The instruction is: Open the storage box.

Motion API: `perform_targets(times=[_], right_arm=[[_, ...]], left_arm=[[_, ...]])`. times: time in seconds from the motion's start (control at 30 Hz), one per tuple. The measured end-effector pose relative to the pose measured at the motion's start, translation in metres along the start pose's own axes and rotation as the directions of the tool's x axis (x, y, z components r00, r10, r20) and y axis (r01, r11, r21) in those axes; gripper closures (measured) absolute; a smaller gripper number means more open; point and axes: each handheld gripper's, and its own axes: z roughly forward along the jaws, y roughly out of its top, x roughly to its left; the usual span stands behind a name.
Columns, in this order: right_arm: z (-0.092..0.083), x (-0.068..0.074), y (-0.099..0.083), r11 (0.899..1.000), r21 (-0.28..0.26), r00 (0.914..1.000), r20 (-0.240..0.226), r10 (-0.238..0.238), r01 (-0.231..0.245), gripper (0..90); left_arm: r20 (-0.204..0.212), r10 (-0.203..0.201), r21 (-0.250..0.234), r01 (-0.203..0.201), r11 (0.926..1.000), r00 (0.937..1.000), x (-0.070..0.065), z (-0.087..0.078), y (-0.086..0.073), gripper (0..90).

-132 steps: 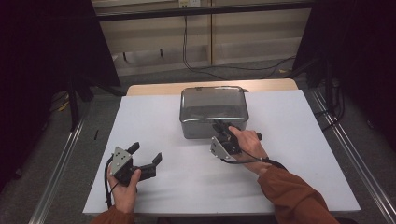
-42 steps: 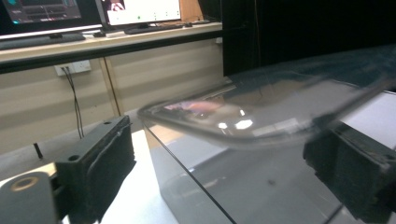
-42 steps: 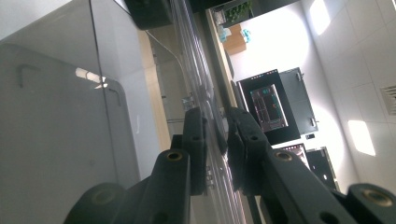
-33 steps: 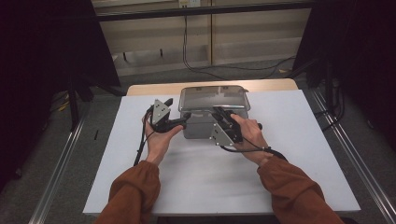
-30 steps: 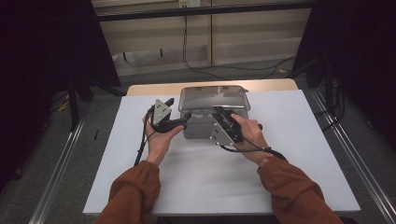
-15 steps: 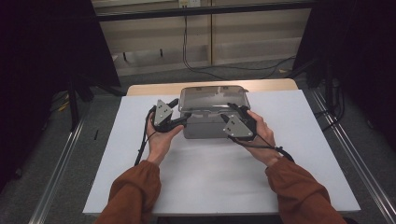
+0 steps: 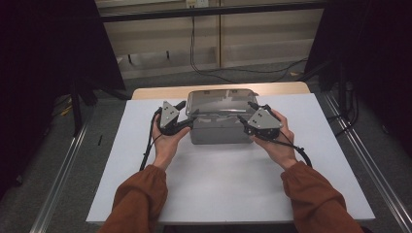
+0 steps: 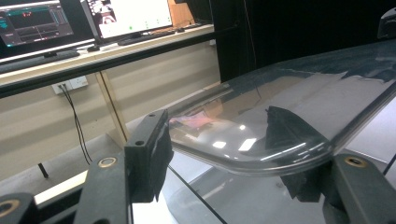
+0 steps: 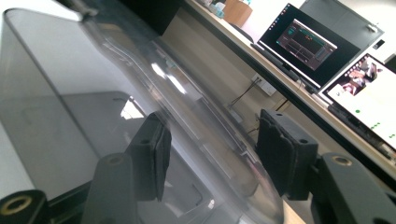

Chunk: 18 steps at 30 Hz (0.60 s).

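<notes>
Since the right hand has slid from the box's front face out to its right end, both grippers now flank the grey lidded box [image 7: 221,124], one at each end, which suggests the clear lid is about to be lifted off with two grips at once. Nearest the person, the orange sleeves [image 7: 138,196] reach in over the white surface [image 7: 218,194] toward the box, which sits toward the surface's far edge, in the middle. At the box's left end, the left gripper [image 7: 187,112] has just been closing; in the left gripper view its jaws straddle the rounded corner of the clear lid [image 8: 280,112], one pad below the rim and one above, half open, and I cannot tell whether the pads are pressing yet. At the box's right end, the right gripper [image 7: 244,112] has just been opening to about half width; in the right gripper view the lid's rim [image 9: 196,112] runs between its two pads with daylight on either side, so it holds nothing yet. Beyond the box, monitors [image 9: 303,42] stand on a shelf.
</notes>
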Motion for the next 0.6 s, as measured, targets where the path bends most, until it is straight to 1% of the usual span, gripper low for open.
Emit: perform_targets(times=[0.1, 0.13, 0.17, 0.23, 0.33, 0.37, 0.43, 0.53, 0.57, 0.6], right_arm=[[0.001, -0.005, -0.003, 0.999, -0.014, 0.999, -0.02, 0.04, -0.041, 48.9], [0.002, -0.006, -0.004, 0.999, -0.017, 0.9986, -0.019, 0.049, -0.049, 49.2], [0.002, -0.006, -0.004, 0.998, -0.022, 0.9984, -0.017, 0.053, -0.054, 49.8], [0.002, -0.008, -0.004, 0.998, -0.032, 0.9984, -0.018, 0.054, -0.054, 50.7], [0.002, -0.009, -0.003, 0.998, -0.036, 0.9981, -0.022, 0.057, -0.058, 50.6], [0.002, -0.009, -0.004, 0.997, -0.038, 0.9977, -0.024, 0.064, -0.065, 50.3], [0.002, -0.01, -0.004, 0.996, -0.042, 0.9969, -0.024, 0.074, -0.075, 49.7], [0.002, -0.015, -0.005, 0.992, -0.048, 0.9934, -0.027, 0.111, -0.113, 47.7], [0.002, -0.017, -0.006, 0.991, -0.05, 0.9923, -0.022, 0.122, -0.123, 45.8], [0.002, -0.019, -0.007, 0.989, -0.053, 0.9907, -0.02, 0.135, -0.136, 44.2]], left_arm=[[0.002, 0.001, -0.004, -0.001, 1.0, 1.0, 0.0, 0.0, 0.002, 41.3], [0.006, -0.002, -0.008, 0.002, 1.0, 1.0, 0.0, 0.001, 0.002, 42.0], [0.003, 0.004, -0.009, -0.004, 1.0, 1.0, 0.001, 0.001, 0.003, 42.1], [0.009, -0.003, -0.013, 0.003, 0.9999, 1.0, 0.002, 0.001, 0.004, 42.6], [0.013, 0.006, -0.011, -0.006, 0.9999, 0.9999, 0.002, 0.002, 0.005, 42.9], [0.014, -0.002, -0.015, 0.003, 0.9999, 0.9999, 0.002, 0.002, 0.005, 42.8], [0.017, -0.006, -0.013, 0.006, 0.9999, 0.9998, 0.003, 0.002, 0.006, 42.8], [0.02, -0.016, -0.008, 0.016, 0.9998, 0.9997, 0.004, 0.002, 0.008, 42.6], [0.019, -0.03, -0.014, 0.03, 0.9994, 0.9994, 0.003, 0.003, 0.008, 42.3], [0.022, -0.03, -0.01, 0.03, 0.9995, 0.9993, 0.004, 0.003, 0.009, 42.1]])
